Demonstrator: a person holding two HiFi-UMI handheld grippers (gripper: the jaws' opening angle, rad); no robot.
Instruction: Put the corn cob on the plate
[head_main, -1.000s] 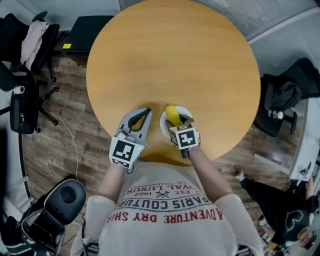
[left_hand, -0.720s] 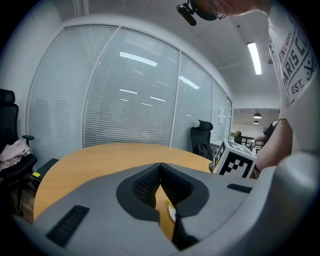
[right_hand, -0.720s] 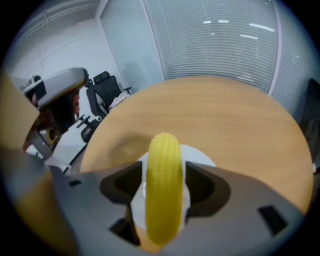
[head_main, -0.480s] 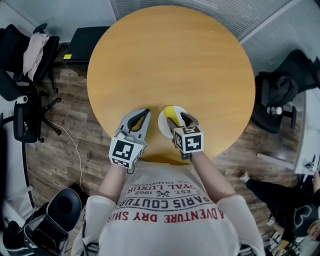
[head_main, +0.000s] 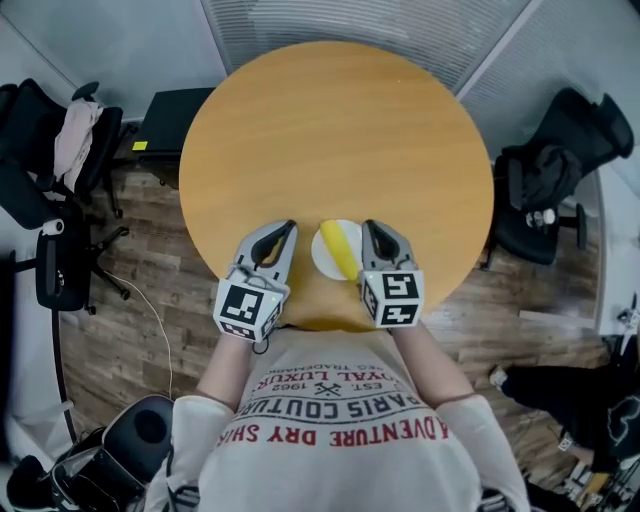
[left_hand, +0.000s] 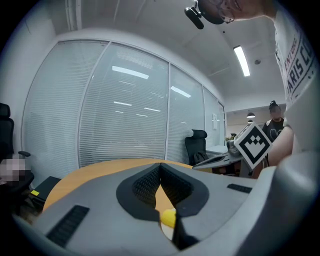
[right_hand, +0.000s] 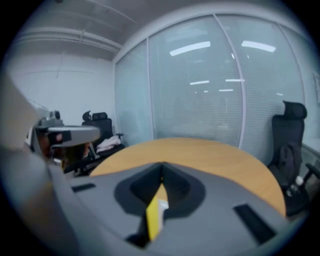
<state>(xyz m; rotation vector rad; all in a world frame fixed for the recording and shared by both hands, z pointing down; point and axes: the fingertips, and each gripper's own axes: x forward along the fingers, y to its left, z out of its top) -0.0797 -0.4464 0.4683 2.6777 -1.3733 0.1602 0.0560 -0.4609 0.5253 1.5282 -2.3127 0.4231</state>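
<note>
On the table, corn lies on the plate. Left claw and right claw are closed, holding nothing.

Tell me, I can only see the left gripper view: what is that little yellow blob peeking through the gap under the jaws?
Observer: The head view shows it whole. It is a corn cob lying on a white plate.
Operator: Is the other gadget holding it?
Observer: No. In the right gripper view the right hand-held gripper has its jaws together with nothing between them.
Operator: Where does the plate sit?
Observer: On the round table, near the edge closest to the person, between the left hand-held gripper and the right one.
</note>
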